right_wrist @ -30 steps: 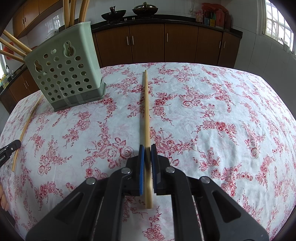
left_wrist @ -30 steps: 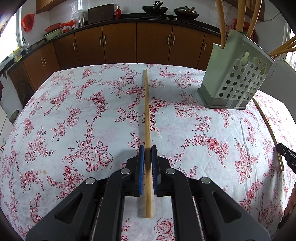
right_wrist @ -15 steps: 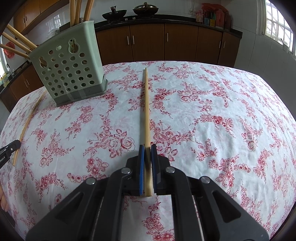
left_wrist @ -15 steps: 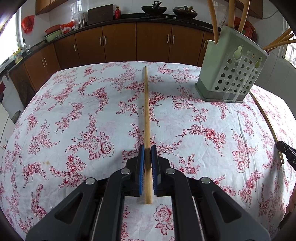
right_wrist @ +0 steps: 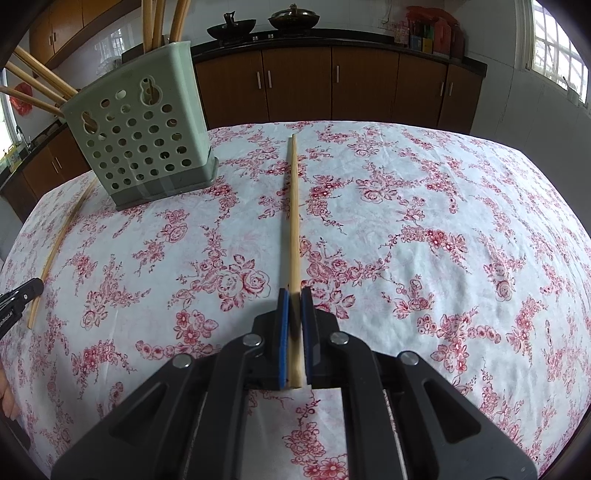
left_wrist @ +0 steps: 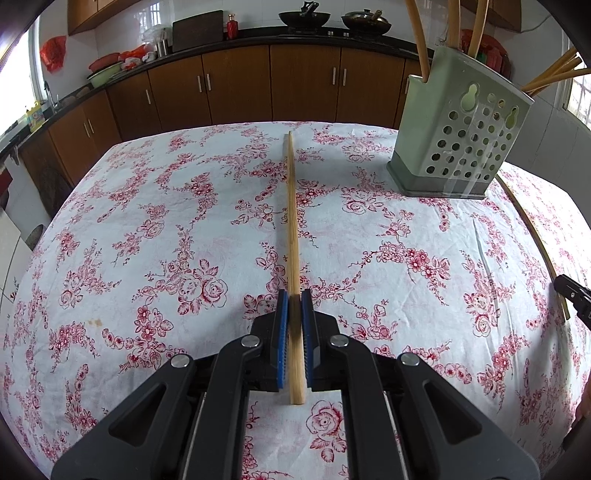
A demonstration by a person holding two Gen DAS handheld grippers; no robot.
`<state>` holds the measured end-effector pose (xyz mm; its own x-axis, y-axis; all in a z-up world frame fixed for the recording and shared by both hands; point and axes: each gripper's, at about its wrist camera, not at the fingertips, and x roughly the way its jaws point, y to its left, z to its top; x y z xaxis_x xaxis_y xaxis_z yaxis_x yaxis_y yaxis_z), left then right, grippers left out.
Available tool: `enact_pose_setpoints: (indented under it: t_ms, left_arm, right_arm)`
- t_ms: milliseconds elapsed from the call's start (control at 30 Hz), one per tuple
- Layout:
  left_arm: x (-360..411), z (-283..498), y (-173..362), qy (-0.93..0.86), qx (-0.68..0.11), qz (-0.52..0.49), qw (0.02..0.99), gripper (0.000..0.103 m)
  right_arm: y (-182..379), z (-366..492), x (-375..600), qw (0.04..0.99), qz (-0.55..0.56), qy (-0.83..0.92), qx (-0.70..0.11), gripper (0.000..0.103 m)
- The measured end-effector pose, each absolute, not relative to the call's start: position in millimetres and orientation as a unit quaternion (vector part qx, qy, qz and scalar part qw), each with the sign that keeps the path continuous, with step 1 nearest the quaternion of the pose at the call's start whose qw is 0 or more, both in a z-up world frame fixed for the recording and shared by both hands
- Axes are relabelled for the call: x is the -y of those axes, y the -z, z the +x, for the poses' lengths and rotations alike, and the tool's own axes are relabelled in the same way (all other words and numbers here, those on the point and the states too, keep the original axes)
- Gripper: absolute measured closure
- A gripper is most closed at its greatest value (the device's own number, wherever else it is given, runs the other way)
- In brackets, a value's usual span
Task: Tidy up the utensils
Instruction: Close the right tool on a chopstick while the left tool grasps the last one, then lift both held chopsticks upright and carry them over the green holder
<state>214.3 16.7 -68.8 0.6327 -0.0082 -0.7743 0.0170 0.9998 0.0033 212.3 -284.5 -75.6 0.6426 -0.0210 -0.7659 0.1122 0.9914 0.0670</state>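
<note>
On floral tablecloth point(left_wrist: 147, 221), green holder point(left_wrist: 454, 140) keeps chopsticks point(left_wrist: 417, 37); each tool point(left_wrist: 294, 295) point(right_wrist: 294, 293) clamps one chopstick point(left_wrist: 293, 229) point(right_wrist: 294, 221).

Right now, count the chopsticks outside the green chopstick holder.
2. The first chopstick is clamped in the left gripper, left of the green chopstick holder; the second chopstick is in the right gripper, right of it. Others could lie hidden beneath the grippers.

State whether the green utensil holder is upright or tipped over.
Upright: the green utensil holder stands on its base on the tablecloth, chopsticks rising from its top.
</note>
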Motion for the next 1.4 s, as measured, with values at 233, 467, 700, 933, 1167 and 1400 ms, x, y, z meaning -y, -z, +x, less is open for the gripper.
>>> enact_pose_setpoints:
  t_ms: [233, 467, 700, 933, 1167, 1400]
  left_arm:
    - [-22, 201, 61, 0.018, -0.428, 0.009, 0.904, 0.096]
    - [-39, 185, 15, 0.041, -0.386, -0.014, 0.921, 0.096]
    - [-49, 179, -45, 0.053, -0.322, -0.049, 0.944, 0.096]
    - [-51, 179, -82, 0.054, -0.278, -0.048, 0.958, 0.096]
    - [-54, 180, -86, 0.049, -0.272, -0.048, 0.960, 0.096]
    - [-49, 175, -93, 0.060, -0.266, -0.049, 0.961, 0.096]
  right_arm:
    - [59, 197, 294, 0.913, 0.064, 0.032, -0.402, 0.095]
    - [2, 176, 307, 0.943, 0.056, 0.040, -0.326, 0.095]
    - [-47, 168, 311, 0.963, 0.062, 0.040, -0.260, 0.095]
    - [-77, 164, 309, 0.973, 0.057, 0.034, -0.221, 0.095]
    - [-80, 165, 302, 0.974, 0.049, 0.026, -0.219, 0.095]
    - [-85, 164, 300, 0.976, 0.048, 0.024, -0.212, 0.095]
